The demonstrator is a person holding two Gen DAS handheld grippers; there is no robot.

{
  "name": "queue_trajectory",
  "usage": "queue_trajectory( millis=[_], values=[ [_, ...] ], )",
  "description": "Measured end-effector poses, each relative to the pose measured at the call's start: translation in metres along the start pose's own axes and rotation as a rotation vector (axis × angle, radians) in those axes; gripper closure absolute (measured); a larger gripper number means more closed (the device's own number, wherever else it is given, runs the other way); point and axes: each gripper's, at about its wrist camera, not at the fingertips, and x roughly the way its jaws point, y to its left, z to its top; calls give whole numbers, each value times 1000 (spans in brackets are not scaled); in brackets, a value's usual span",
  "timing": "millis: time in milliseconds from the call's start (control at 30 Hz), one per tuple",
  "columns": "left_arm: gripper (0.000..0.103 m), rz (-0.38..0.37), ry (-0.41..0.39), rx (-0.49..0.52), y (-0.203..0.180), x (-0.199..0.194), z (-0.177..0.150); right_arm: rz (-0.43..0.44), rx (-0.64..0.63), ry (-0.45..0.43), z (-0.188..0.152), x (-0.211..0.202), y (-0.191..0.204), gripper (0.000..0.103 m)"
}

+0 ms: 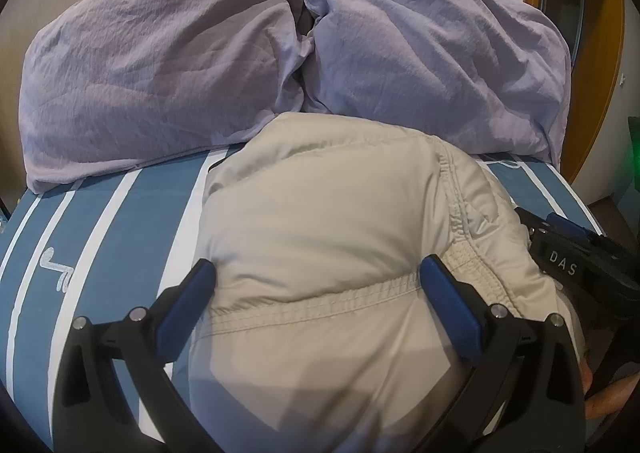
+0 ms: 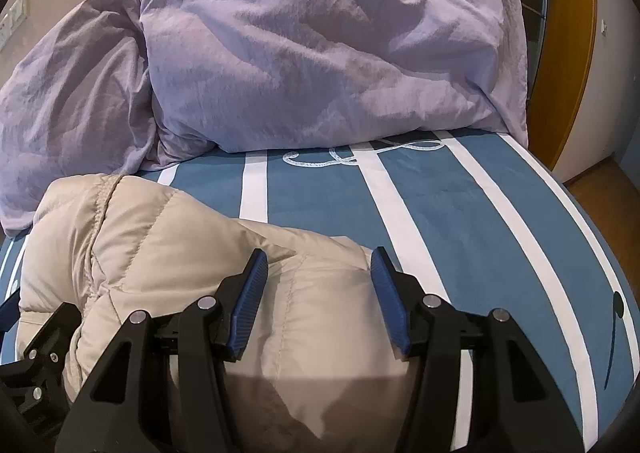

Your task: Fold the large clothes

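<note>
Beige, puffy and slick-looking, the quilted down jacket (image 1: 332,253) lies bundled on the striped blue bed (image 2: 480,221). Both left tongs (image 1: 316,293) and right tongs (image 2: 316,293) hover spread over it, pinching nothing. Likely risk — the padding springs open or slips from a shallow pinch. Two lilac pillows (image 1: 160,73) crowd the jacket at 12 o'clock, limiting room to spread it — bare bed lies at 3 o'clock.
</note>
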Motion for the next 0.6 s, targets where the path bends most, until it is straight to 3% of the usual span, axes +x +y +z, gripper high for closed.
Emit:
queue_trajectory(
  millis=[600],
  values=[
    [2, 3, -4, 2, 0, 1, 0, -8, 17, -30, -4, 5, -3, 43]
  ],
)
